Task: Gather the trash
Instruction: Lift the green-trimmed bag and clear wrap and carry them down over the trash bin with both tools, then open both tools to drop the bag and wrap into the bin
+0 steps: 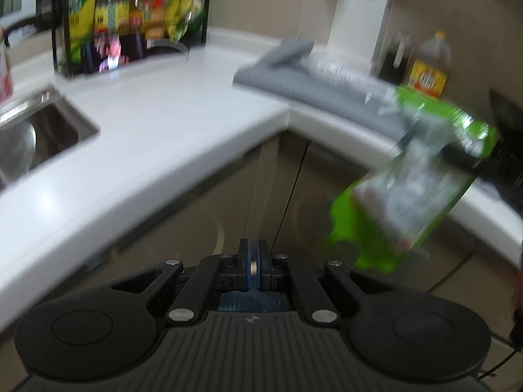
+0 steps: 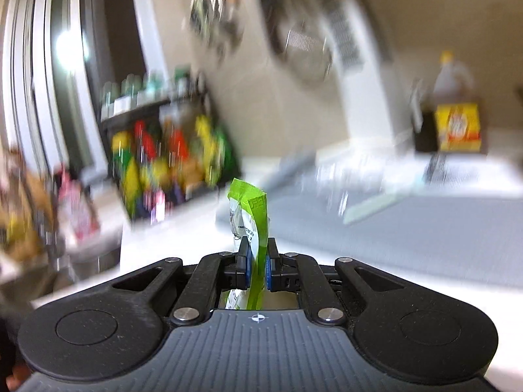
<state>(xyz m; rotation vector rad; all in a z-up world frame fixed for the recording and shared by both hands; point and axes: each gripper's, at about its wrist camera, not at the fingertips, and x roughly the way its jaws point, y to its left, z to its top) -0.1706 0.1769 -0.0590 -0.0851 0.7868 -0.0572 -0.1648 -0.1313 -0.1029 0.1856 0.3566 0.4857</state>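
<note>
My right tongs [image 2: 258,261] are clamped on a green wrapper [image 2: 250,215]: in the right wrist view the pads pinch it at the lower middle of the frame, and its folded top stands up above them toward the centre. The left wrist view shows the same wrapper [image 1: 412,176] at the right of the frame, hanging in the air off the edge of the white counter [image 1: 147,124], gripped by the dark shape of my other tool at the far right. It touches nothing but the tongs.

My left tongs [image 1: 253,261] sit at the lower middle of their own view, pads pressed together with nothing between them, pointing at the cabinet doors [image 1: 228,202] under the counter's corner.

So I judge I am in the carrying step: one piece of trash is lifted and on its way somewhere. Both views are smeared, which fits a quick swing.

No bin shows in either frame, so next I have to find one, bring the wrapper over its mouth, and only then let the right pads part. The wrapper is light and slippery, held by a narrow strip, so I should keep the squeeze firm.

A grey mat [image 1: 313,78] at upper right holds something pale and blurred; I cannot tell whether it is more trash. The sink [image 1: 42,130] is at the left, the bottle rack [image 1: 130,23] at upper left.
</note>
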